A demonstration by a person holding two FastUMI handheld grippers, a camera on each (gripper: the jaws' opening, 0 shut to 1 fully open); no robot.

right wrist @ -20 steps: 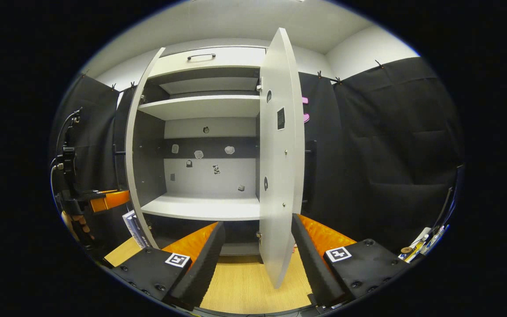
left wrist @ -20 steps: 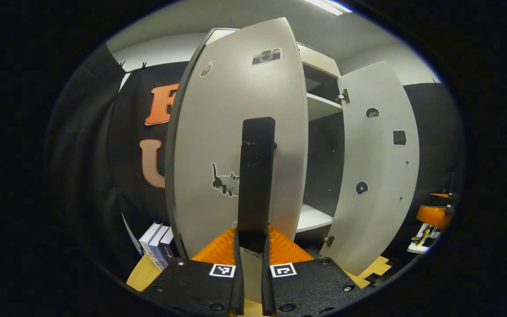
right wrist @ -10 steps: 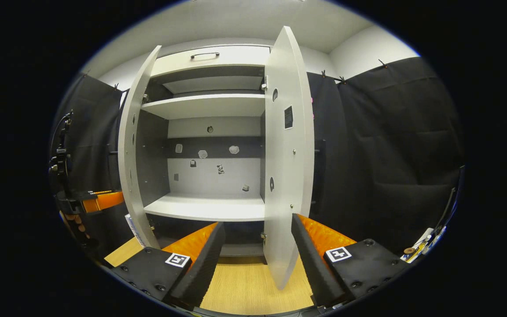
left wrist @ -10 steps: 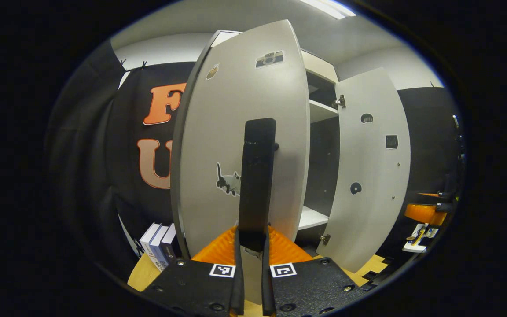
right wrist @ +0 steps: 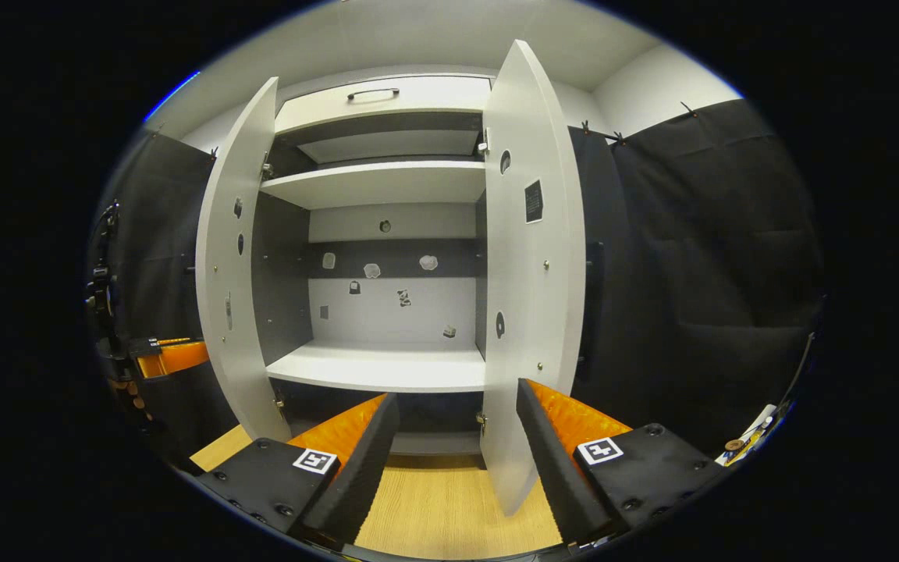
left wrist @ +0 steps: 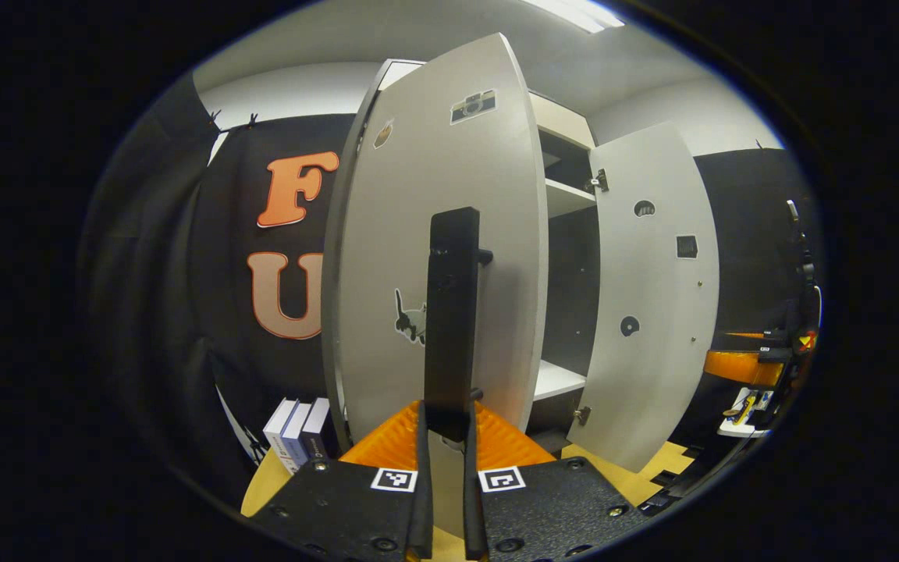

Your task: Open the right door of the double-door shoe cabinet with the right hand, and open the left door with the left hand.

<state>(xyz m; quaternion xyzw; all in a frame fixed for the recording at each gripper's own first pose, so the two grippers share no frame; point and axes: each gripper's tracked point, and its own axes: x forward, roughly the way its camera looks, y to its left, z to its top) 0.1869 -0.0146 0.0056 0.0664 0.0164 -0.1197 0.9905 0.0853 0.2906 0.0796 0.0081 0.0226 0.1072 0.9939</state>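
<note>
Over the last second both doors of the shoe cabinet (right wrist: 379, 234) had swung further out. In the left gripper view the left gripper (left wrist: 447, 437) was clenched on the black handle (left wrist: 452, 312) of the left door (left wrist: 434, 257), both fingers pressing the bar's lower end, and the door's outer face, with its cat sticker (left wrist: 412, 318), had turned more toward the camera. In the right gripper view the right gripper (right wrist: 457, 445) stood released, fingers spread wide and touching nothing, with the right door (right wrist: 531, 273) hanging just ahead of it; that door had drifted rightward and now showed more of its inner face. The left door (right wrist: 231, 265) had likewise opened wider there, exposing the shelves (right wrist: 375, 183) more fully. Judging from this, the right door was done and let go, and the left door was near the end of its swing, so little remained beyond releasing the handle.
</note>
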